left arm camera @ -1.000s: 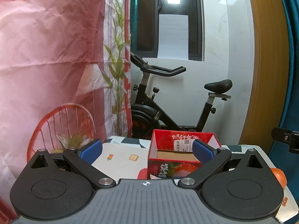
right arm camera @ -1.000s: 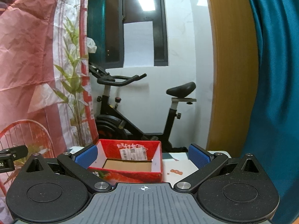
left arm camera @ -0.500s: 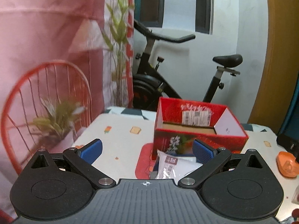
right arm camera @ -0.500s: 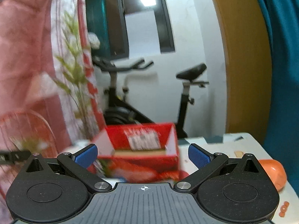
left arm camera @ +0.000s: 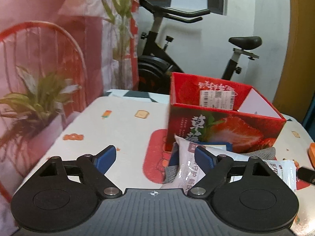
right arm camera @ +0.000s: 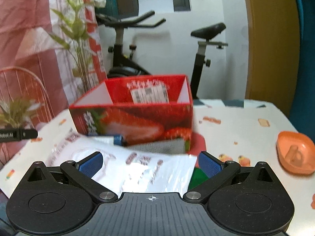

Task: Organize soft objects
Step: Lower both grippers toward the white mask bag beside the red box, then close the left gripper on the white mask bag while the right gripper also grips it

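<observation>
A red strawberry-print box (left arm camera: 224,122) stands open on the table, also in the right wrist view (right arm camera: 137,116). In front of it lie soft items: a pale plastic packet (left arm camera: 187,169), a grey cloth (left arm camera: 261,152) and a blue item (left arm camera: 229,145). In the right wrist view a shiny white packet (right arm camera: 141,169), the grey cloth (right arm camera: 163,145) and a green item (right arm camera: 196,177) lie below my fingers. My left gripper (left arm camera: 155,158) is open, its right finger over the pale packet. My right gripper (right arm camera: 150,164) is open above the white packet.
An orange dish (right arm camera: 295,155) sits at the table's right. The patterned tablecloth (left arm camera: 122,125) spreads left of the box. An exercise bike (left arm camera: 177,45) and a pink curtain (left arm camera: 39,39) stand behind the table. A potted plant (left arm camera: 33,102) is at the left.
Both grippers have tilted down and moved toward the table. The packets and cloth in front of the box have come into view. Both stayed open.
</observation>
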Demonstrator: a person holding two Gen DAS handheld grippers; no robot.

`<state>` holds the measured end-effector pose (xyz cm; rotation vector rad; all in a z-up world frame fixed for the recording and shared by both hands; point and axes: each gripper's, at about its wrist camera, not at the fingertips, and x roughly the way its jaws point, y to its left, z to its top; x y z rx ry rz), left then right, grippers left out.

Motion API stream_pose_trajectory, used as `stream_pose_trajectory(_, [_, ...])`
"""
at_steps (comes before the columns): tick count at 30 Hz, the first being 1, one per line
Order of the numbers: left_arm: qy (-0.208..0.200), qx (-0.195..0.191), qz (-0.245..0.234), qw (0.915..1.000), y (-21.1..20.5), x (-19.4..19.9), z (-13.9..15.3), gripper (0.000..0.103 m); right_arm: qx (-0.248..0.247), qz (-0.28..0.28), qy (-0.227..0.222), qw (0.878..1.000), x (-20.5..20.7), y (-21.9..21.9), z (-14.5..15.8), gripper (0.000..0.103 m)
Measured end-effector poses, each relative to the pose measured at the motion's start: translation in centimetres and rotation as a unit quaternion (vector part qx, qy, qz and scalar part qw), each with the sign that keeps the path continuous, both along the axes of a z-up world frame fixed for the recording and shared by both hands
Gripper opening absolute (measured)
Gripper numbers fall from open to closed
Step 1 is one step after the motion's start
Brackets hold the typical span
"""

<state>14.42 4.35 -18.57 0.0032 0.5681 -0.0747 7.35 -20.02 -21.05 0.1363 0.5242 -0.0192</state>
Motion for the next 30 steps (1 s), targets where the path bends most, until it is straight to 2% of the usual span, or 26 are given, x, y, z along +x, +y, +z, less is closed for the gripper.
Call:
stream_pose_trajectory(4, [0.004,-0.014,-0.026,0.9996,-0.5,1.6,-1.3,0.083,0.012,0.002,0.021,1.0,0.3,-0.1,-2.1,0.101])
stream_pose_trajectory(8, [0.011,-0.064,-0.04,0.9971,-0.2,3.3,-2.6,0.083,0.03,-0.007,0.051,0.998,1.0,-0.4,-3.9,0.098])
stream_pose_trajectory(10, [0.03,-0.075,-0.031,0.9962,-0.1,4.0,-3.5,0.08,0.049,-0.014,0.062,0.997,1.3,-0.9,-4.5,0.091])
stream_pose_trajectory(12, [0.048,-0.075,-0.032,0.9955,-0.1,4.4,-4.4,0.06,0.068,-0.015,0.073,0.995,1.5,-1.5,-5.1,0.079])
stream_pose_trajectory(13, [0.058,-0.078,-0.037,0.9946,-0.1,4.5,-4.9,0.056,0.073,-0.015,0.077,0.994,1.6,-1.7,-5.4,0.079])
stream_pose_trajectory(15, [0.069,-0.103,-0.052,0.9909,0.2,4.3,-5.5,0.04,0.077,-0.014,0.081,0.994,1.7,-1.7,-5.8,0.078])
stream_pose_trajectory(18, [0.08,-0.138,-0.066,0.9851,0.7,4.2,-6.3,0.038,0.085,-0.011,0.088,0.992,1.9,-1.9,-6.1,0.077])
stream_pose_trajectory(23, [0.089,-0.14,-0.079,0.9829,0.3,3.4,-7.1,0.038,0.103,-0.016,0.101,0.989,2.2,-2.2,-6.7,0.077])
stream_pose_trajectory(27, [0.096,-0.145,-0.083,0.9813,0.0,3.1,-7.4,0.038,0.095,-0.008,0.102,0.99,2.3,-1.8,-6.6,0.07])
stream_pose_trajectory(30, [0.091,-0.135,-0.091,0.9824,-0.4,2.2,-6.8,0.038,0.057,0.0,0.098,0.994,2.2,-1.2,-6.2,0.061])
